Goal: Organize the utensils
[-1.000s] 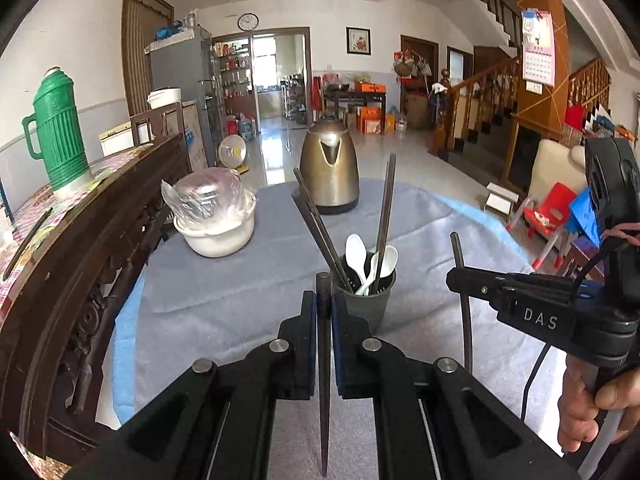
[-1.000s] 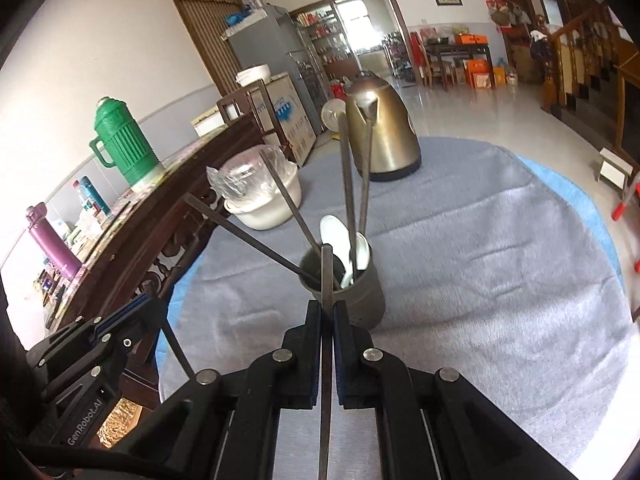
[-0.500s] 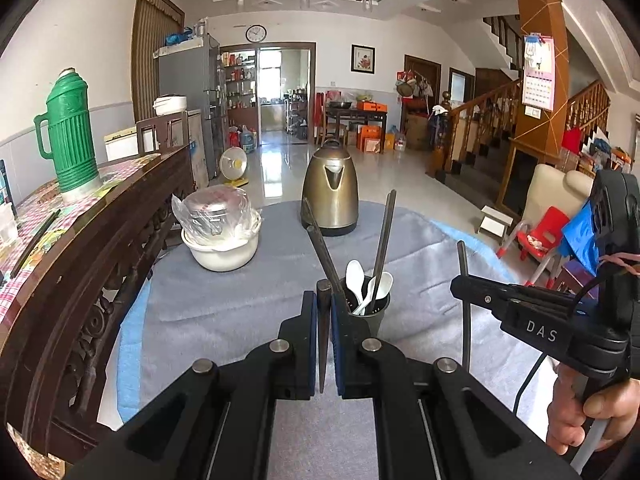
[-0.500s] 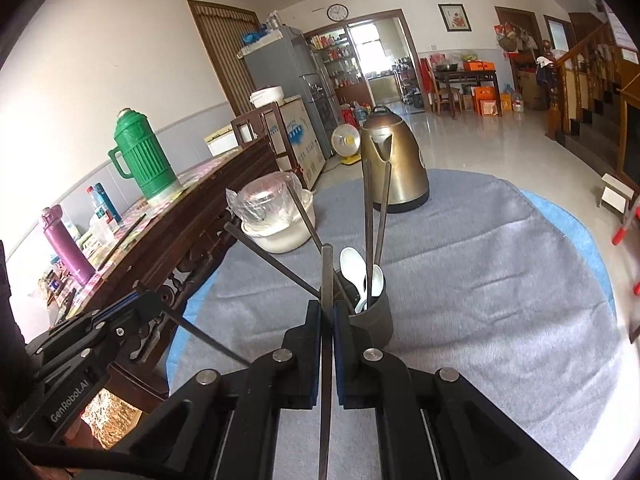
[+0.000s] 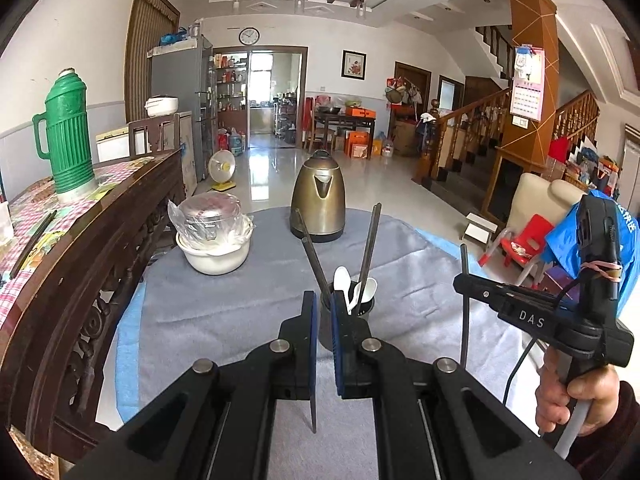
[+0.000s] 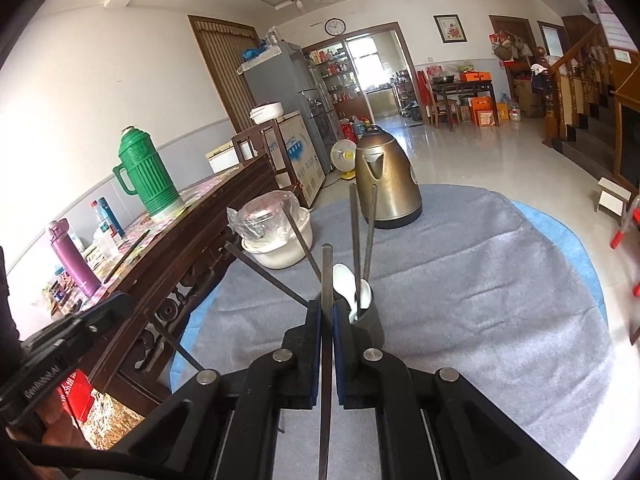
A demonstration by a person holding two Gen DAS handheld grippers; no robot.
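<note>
While pinched by right tool (image 6: 327,322), chopstick (image 6: 326,280) upright.

Left gripper (image 5: 324,312): jaws parted by a narrow gap, pointing forward and level. Right gripper (image 6: 327,320): jaws pressed together on a thin dark chopstick (image 6: 326,288) that stands between the pads. Right hand (image 5: 576,396): bare fingers wrapped around the gripper's handle from below.

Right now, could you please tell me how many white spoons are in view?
2. Both stand in the dark cup: one white spoon at left, the other at right. More could be hidden inside.
</note>
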